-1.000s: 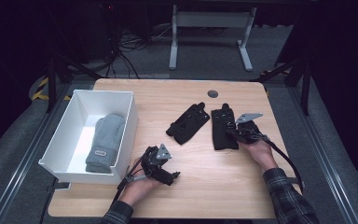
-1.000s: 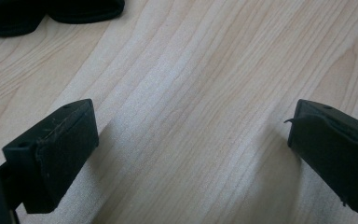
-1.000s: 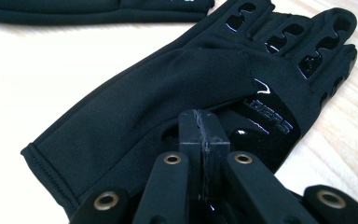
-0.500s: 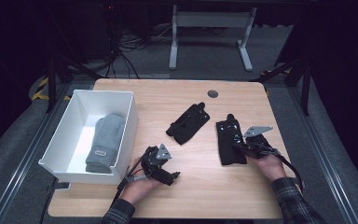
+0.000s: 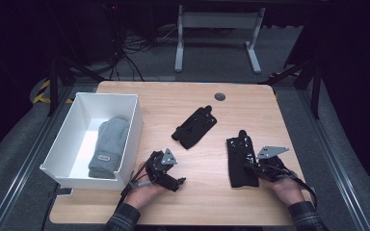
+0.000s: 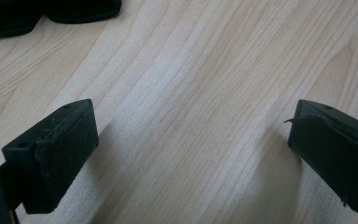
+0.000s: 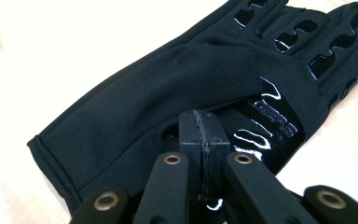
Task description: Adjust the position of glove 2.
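Note:
A black glove lies flat on the wooden table at the front right, with my right gripper shut on its fabric near the palm. In the right gripper view the two jaws press together, pinching that glove. A second black glove lies at the table's middle, apart from both grippers. My left gripper rests low at the front centre, open. In the left gripper view its jaws stand wide apart over bare wood, with the edge of the second glove at top left.
A white bin stands at the table's left and holds a grey mitten. A round grey grommet sits near the far edge. Bare table stretches between the two hands.
My right gripper has pulled back toward the table's front edge, dragging the black glove with it. The left gripper and the second glove have stayed put.

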`<state>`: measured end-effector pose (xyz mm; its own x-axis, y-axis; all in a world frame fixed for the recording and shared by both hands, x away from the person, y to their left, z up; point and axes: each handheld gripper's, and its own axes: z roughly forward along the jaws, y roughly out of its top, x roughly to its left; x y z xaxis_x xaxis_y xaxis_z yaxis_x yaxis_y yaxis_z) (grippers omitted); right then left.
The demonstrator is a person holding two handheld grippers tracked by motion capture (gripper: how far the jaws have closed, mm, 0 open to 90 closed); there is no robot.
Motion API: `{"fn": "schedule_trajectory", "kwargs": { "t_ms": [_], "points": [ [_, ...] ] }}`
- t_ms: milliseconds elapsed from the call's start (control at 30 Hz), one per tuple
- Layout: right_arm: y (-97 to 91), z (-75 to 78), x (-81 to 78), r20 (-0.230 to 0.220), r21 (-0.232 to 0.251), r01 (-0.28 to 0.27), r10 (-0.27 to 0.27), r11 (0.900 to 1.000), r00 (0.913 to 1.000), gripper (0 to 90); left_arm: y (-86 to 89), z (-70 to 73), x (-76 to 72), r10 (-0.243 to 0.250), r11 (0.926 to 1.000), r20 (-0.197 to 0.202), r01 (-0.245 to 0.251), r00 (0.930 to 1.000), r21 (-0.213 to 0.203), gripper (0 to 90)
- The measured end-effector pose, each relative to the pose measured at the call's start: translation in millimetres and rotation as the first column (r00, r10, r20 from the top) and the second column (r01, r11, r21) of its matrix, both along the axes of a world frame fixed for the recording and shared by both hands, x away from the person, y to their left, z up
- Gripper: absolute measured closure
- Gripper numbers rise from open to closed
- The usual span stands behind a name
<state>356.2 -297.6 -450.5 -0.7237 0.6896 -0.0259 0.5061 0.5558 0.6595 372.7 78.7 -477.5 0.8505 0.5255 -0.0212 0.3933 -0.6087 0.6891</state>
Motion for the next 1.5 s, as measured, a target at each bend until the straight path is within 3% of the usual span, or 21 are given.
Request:
{"fn": "schedule_trajectory", "kwargs": {
  "t_ms": [300,533,633,700,833,933,1067,1133,1300,1433,1500],
  "points": [
    [1.8,-0.6,-33.8,-0.017,0.014,-0.027,0.028,0.9995,0.9995,89.7,0.0,0.0,0.0,0.0,1.0,0.002,0.0,1.0,0.001,1.8],
    [4.1,-0.6,-45.8,-0.022,0.014,-0.053,0.054,0.9985,0.9983,89.7,0.0,0.1,0.0,-0.001,1.0,0.003,0.001,1.0,0.002,1.8],
    [0.7,7.8,-45.3,0.032,0.034,-0.045,0.044,0.9984,0.9985,77.4,0.0,0.1,0.0,0.0,1.0,0.003,0.0,1.0,0.002,1.8],
    [-3.3,13.5,-41.9,0.071,0.047,-0.019,0.016,0.9987,0.9973,70.8,0.0,0.1,0.0,-0.001,1.0,0.003,0.001,1.0,0.002,1.8],
    [-14.1,16.1,-24.9,0.107,0.05,0.056,-0.061,0.9972,0.9924,54.1,0.0,0.0,0.0,0.0,1.0,0.003,0.0,1.0,0.001,1.8],
    [-25.2,14.7,-7.9,0.105,0.066,0.116,-0.123,0.991,0.9869,44.3,0.0,0.0,0.0,0.0,1.0,0.002,0.0,1.0,0.001,1.8],
    [-41.1,9.4,10.6,0.123,0.072,0.184,-0.192,0.9802,0.9737,35.7,-0.1,0.0,0.2,-0.001,1.0,0.001,0.001,1.0,0.0,1.7],
    [-51.0,5.0,21.0,0.117,0.097,0.216,-0.227,0.9716,0.967,32.3,-0.1,-0.1,0.3,-0.002,1.0,0.001,0.002,1.0,-0.001,1.7],
    [-64.5,-4.6,40.7,0.119,0.103,0.289,-0.301,0.9517,0.9462,24.7,-0.9,-0.2,1.3,-0.003,1.0,0.001,0.003,1.0,0.005,0.5],
    [-66.2,-12.1,50.2,0.117,0.073,0.296,-0.303,0.9523,0.9457,19.5,-2.6,-0.1,2.6,-0.006,1.0,0.0,0.006,1.0,0.005,0.0],
    [-67.4,-16.1,54.7,0.087,0.078,0.293,-0.3,0.9528,0.9501,15.5,-5.6,2.4,4.0,0.001,0.9996,-0.008,-0.001,1.0,0.028,0.0]
  ]
}}
